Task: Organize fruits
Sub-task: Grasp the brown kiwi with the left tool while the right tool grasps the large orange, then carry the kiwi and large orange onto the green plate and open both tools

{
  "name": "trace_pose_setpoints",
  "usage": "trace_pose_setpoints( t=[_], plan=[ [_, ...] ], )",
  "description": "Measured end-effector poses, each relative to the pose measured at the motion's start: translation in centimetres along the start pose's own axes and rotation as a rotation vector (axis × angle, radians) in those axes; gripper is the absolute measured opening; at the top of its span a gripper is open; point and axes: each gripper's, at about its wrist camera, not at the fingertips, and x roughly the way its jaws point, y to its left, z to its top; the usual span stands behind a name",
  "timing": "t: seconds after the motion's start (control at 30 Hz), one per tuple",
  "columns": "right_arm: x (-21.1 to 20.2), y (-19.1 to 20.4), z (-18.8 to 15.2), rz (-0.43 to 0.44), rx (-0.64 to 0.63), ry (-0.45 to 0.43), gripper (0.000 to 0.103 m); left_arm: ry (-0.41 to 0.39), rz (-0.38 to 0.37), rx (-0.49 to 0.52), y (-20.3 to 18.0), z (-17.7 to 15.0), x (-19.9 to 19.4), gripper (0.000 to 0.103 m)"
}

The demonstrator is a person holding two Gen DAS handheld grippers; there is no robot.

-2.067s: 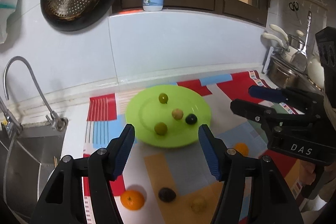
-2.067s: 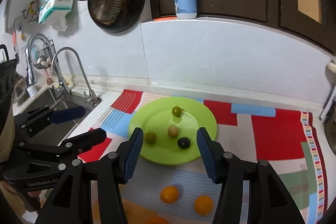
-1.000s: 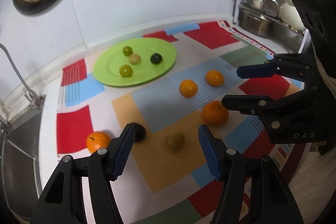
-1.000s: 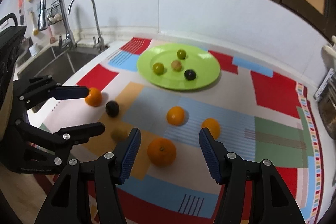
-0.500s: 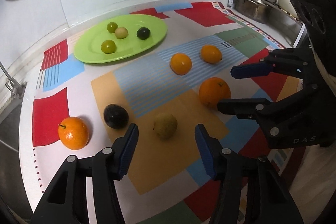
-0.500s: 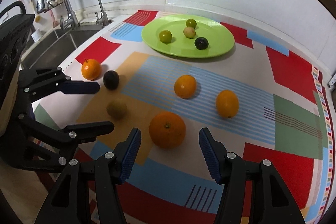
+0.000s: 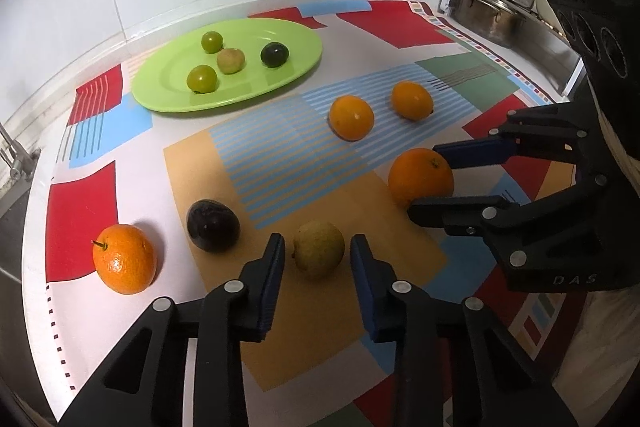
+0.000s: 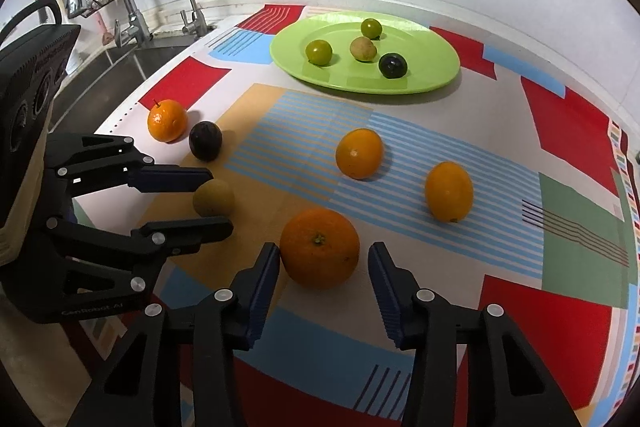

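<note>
Four small fruits lay on the green plate [image 7: 296,67]; six remained on the worktop [image 7: 136,311]. The left gripper [image 7: 318,259] was closing around a yellowish fruit [image 7: 318,253], the right gripper [image 8: 320,261] around the big orange [image 8: 319,247], fingers not yet pressing.

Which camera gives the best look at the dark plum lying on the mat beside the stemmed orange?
The left wrist view: the dark plum lies close and large, its glossy skin clear, just beyond the left gripper. The right wrist view shows it smaller and farther off, close beside the stemmed orange, fully visible but with less detail.
</note>
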Motion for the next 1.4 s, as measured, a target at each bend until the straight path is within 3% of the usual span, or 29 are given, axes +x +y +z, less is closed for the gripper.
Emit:
trace_pose_setpoints(
  t=[0.73, 1.4],
  plan=[
    [-1.7, 0.3, 0.5, -0.006, 0.000, -0.061, 0.042, -0.089, 0.047, -0.014, -0.3, 0.7, -2.6, 0.026],
    [-4.5, -0.7, 3.8, -0.034, 0.011, -0.218, 0.042, -0.212, 0.117, -0.080, 1.2, 4.2, -5.3, 0.026]
  ],
)
